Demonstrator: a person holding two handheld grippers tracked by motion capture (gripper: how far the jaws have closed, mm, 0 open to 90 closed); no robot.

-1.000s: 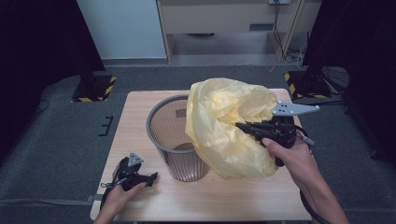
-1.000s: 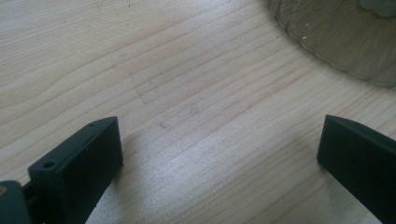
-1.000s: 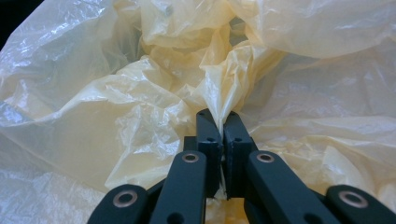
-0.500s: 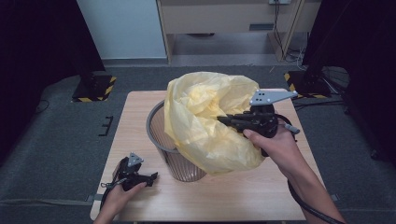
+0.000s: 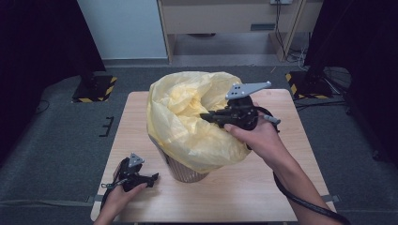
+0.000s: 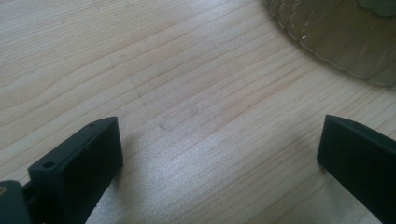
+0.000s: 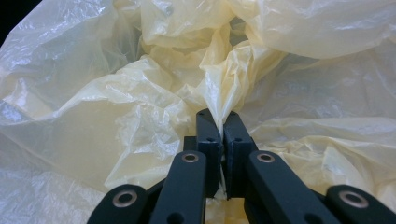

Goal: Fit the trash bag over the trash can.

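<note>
Right gripper (image 5: 205,115) carries the crinkled translucent yellow plastic bag (image 5: 187,122) over the round wire-mesh waste bin (image 5: 185,172).

Its 2 jaws pinch a fold of film so the bag hangs above the bin, probably for lining. The left gripper (image 5: 152,177) rests released on the pale wooden table (image 5: 263,197), out of the way.

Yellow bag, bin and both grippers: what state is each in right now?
Yellow bag: puffed open, draped over the bin, a fold pinched by the right gripper.
Bin: upright on the table, mostly covered by the bag.
Right gripper: shut on the bag.
Left gripper: open, low over the table, holding nothing.
</note>
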